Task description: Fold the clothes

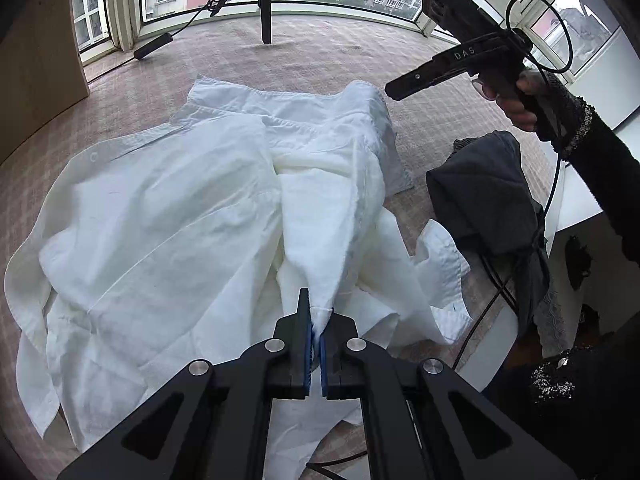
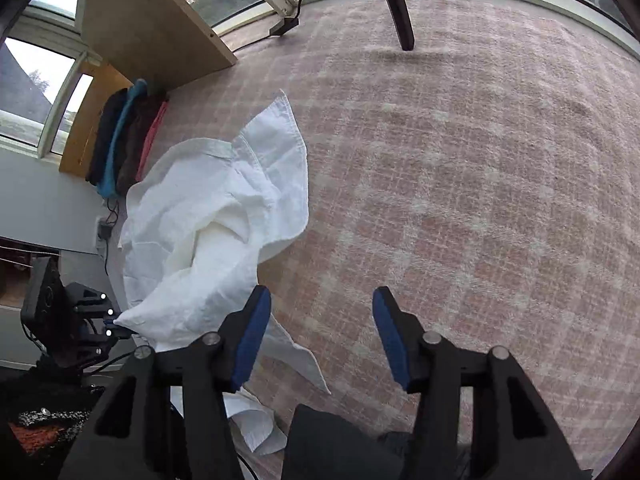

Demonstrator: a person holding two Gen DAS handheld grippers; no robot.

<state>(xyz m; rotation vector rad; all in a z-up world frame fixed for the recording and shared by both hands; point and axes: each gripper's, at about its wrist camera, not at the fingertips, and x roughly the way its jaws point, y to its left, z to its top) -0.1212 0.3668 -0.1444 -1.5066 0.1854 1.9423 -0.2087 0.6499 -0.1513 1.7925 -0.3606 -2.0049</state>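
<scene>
The shirt [image 1: 168, 216] is white and lies rumpled on the pink checked blanket [image 1: 320, 52] that covers the worktop, its collar end toward the windows and a cuffed sleeve [image 1: 440, 272] trailing off to my right. From my left wrist camera I see a pinched ridge of its cloth rising from the heap to my left tool [image 1: 316, 320], whose blue pads are closed tight on that corner of fabric, so the cloth is lifted there while the rest stays spread on the blanket.

In my right wrist camera the same shirt [image 2: 208, 216] sits at the left of the view, and the left tool [image 2: 116, 322] shows small at the edge, gripping the drawn-out tip of cloth. My right tool [image 2: 320, 332] stands wide, its blue pads [image 2: 252, 340] well apart with nothing between them, above bare blanket [image 2: 480, 160] just beside the shirt's lower edge. In the left view that right tool [image 1: 394, 90] is held up in the air by a hand [image 1: 520, 100] in a dark sleeve, clear of the shirt.

A dark grey garment [image 1: 488, 200] lies bunched at the right edge of the blanket, near the sleeve. A stack of folded clothes [image 2: 124, 140], dark, teal and pink, stands on a wooden shelf at the far left. A black tripod leg [image 2: 396, 4] rests on the blanket near the windows
</scene>
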